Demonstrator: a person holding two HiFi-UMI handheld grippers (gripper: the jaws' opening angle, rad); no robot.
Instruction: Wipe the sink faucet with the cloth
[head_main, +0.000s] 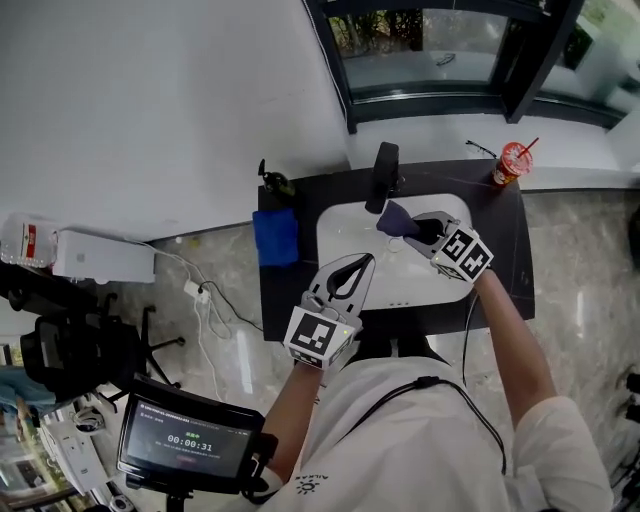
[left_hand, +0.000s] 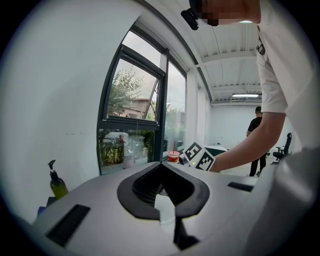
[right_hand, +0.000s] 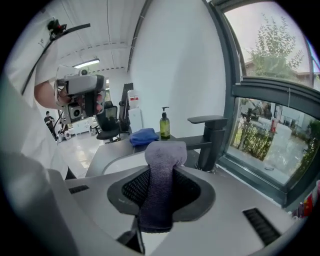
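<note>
As we lean over the sink (head_main: 335, 232), step: approach | faucet (head_main: 383, 177) at its rear | right gripper (head_main: 412, 230) pinches cloth (head_main: 393, 217) just beside spout, contact unclear | left gripper (head_main: 362, 262) pressed together, empty | next: we lay cloth on spout, rub.

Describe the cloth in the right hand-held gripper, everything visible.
The cloth is grey-purple, knit-textured fabric folded into a narrow strip. The right hand-held gripper is shut on it. Its rounded, bunched end sticks out past the jaw tips, and the rest runs back between the jaws. It is held over the white sink, close beside the dark faucet; contact cannot be told.
</note>
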